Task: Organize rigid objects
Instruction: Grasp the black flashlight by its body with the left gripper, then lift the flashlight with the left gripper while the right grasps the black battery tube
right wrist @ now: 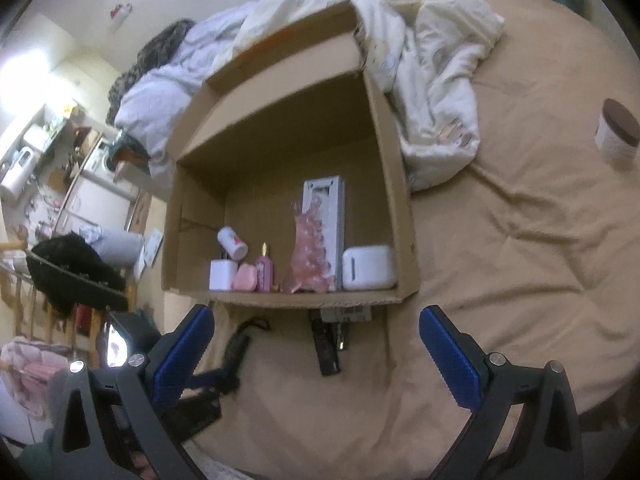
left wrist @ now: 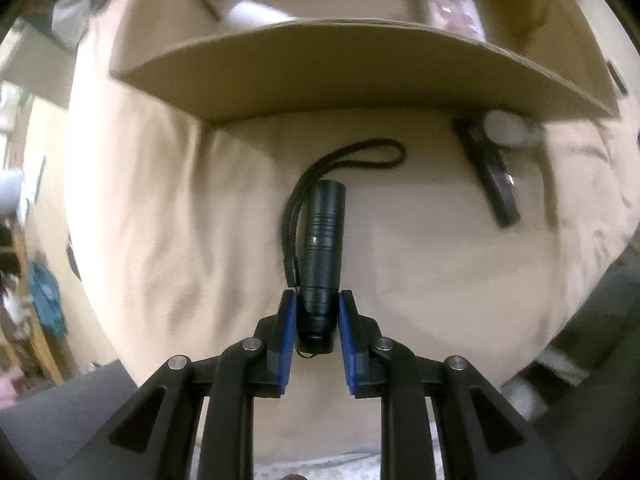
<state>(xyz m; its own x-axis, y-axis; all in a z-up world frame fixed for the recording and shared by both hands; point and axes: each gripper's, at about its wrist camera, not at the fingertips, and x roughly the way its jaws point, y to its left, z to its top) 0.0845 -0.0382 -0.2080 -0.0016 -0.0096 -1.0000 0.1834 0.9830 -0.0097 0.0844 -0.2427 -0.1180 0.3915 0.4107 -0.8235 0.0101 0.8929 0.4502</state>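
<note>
Left gripper (left wrist: pixel 318 312) nearest the cam, pointing down at the bed; blue pads (left wrist: pixel 289 332) closed in on the near end of a black flashlight (left wrist: pixel 322 256), pinching it, one pad each side. Flashlight lies on the tan bedsheet (left wrist: pixel 160 220) w/ its length running away from the cam, wrist strap (left wrist: pixel 360 152) looped past the far end. Cardboard box (left wrist: pixel 340 76) sits just beyond, flap overhanging. Black remote-like bar (left wrist: pixel 490 176) lies to the right of the flashlight, apart from it, near the box wall; type unclear, blurred. Right gripper (right wrist: pixel 316 344) hangs above the sheet, jaws spread wide, nothing btwn them. In the right wrist view the box interior holds a white case (right wrist: pixel 370 268), pink wrapped item (right wrist: pixel 310 256), grey carton (right wrist: pixel 326 208), small pink bottle (right wrist: pixel 264 272), white cube (right wrist: pixel 222 275), white tube (right wrist: pixel 232 243). Brown-lidded jar (right wrist: pixel 618 132) stands far right on the sheet, well apart. Crumpled white bedding (right wrist: pixel 420 48) lies against the box's far side.
</note>
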